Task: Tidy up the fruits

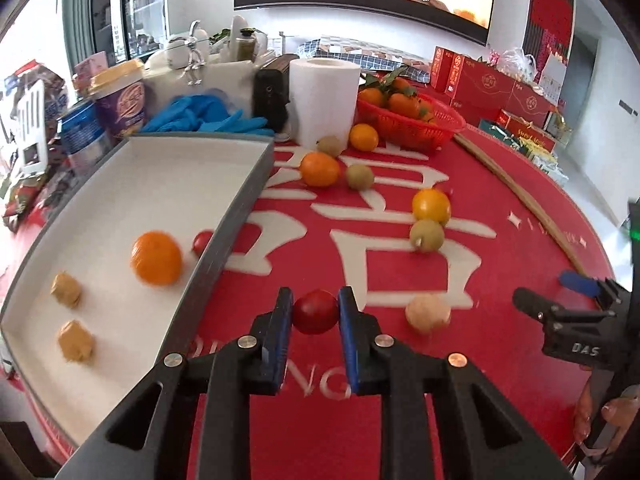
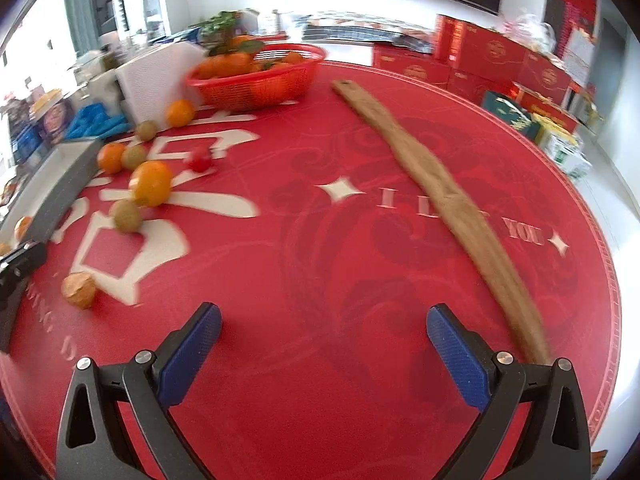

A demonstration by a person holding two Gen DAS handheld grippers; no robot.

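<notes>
The right wrist view is blurred, so the fruit along its left edge is soft in outline, and the tray (image 2: 60, 176) there is cut off by the frame. In the left wrist view the orange (image 1: 156, 258) in the tray (image 1: 256, 184) is smeared, and a second small red fruit (image 1: 203, 242) behind it is half hidden by the tray's grey wall. Two tan lumps (image 1: 66, 289) lie near the tray's close end; what they are is hard to tell.

On the red tablecloth (image 2: 320, 240) to the right of the tray lie loose oranges (image 1: 319, 169), brownish-green round fruits (image 1: 426, 234), and a pale round fruit (image 1: 427, 313) just right of the left gripper. At the far side stand a red basket (image 1: 416, 128) of tangerines, a roll of paper (image 1: 323, 100) and blue gloves (image 1: 208, 118). A long wooden stick (image 2: 436, 184) runs along the right half of the table.

The left gripper (image 1: 315, 312) is clamped on a small red tomato (image 1: 316, 312), both blue pads pressing its sides, near the tray's right wall. The right gripper (image 2: 324, 344) has its fingers wide apart, with nothing between them and only bare cloth ahead.
</notes>
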